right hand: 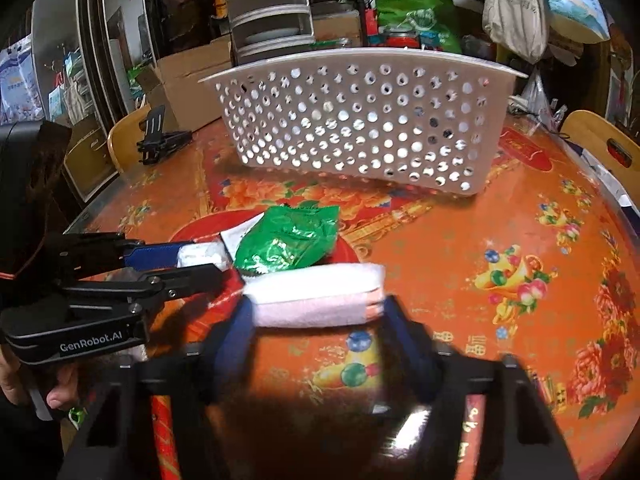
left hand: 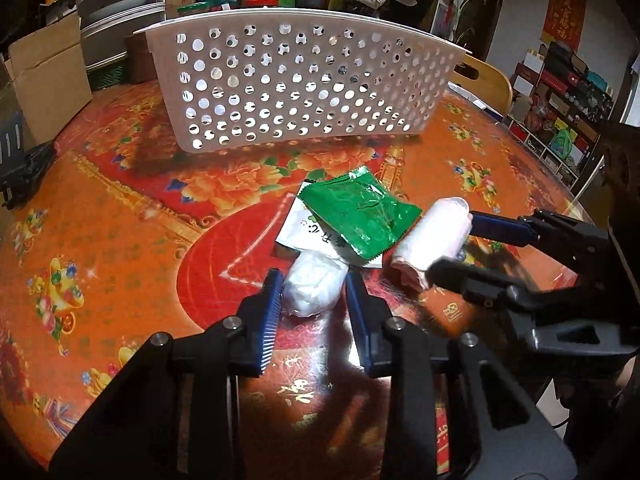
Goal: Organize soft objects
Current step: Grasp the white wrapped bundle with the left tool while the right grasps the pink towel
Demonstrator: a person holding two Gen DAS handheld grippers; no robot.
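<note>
1. Both pairs of jaws sit low over the table [left hand: 120, 216], each with a soft thing between its blue pads; no earlier view is on my screen.
2. On my left gripper [left hand: 314, 300], the white plastic bundle [left hand: 314, 290] lies on the tablecloth between the two fingers [left hand: 268, 320]. The left pad touches its side. On the right I see a thin gap between the pad and the bundle, so I cannot tell whether the grip is firm yet.
3. On my right gripper [right hand: 316, 312], the pink-and-white rolled cloth [right hand: 316, 296] lies crosswise between the jaws, one end at each pad. Both pads look to be against its ends, so I read this as a grasp on the roll, though the near fingers are blurred.
4. From the left wrist view, the same roll [left hand: 428, 248] sits to the right of the bundle, with the right gripper's fingers on either side of it.
5. Between and just beyond the two, a green foil packet [left hand: 360, 216] lies on top of a white printed packet [left hand: 304, 228], whose near edge touches the bundle.
6. Farther off stands the white perforated basket [left hand: 304, 84], well apart from the packets.
7. At the left edge of the right wrist view, a hand [right hand: 60, 388] holds the left gripper's handle.
</note>
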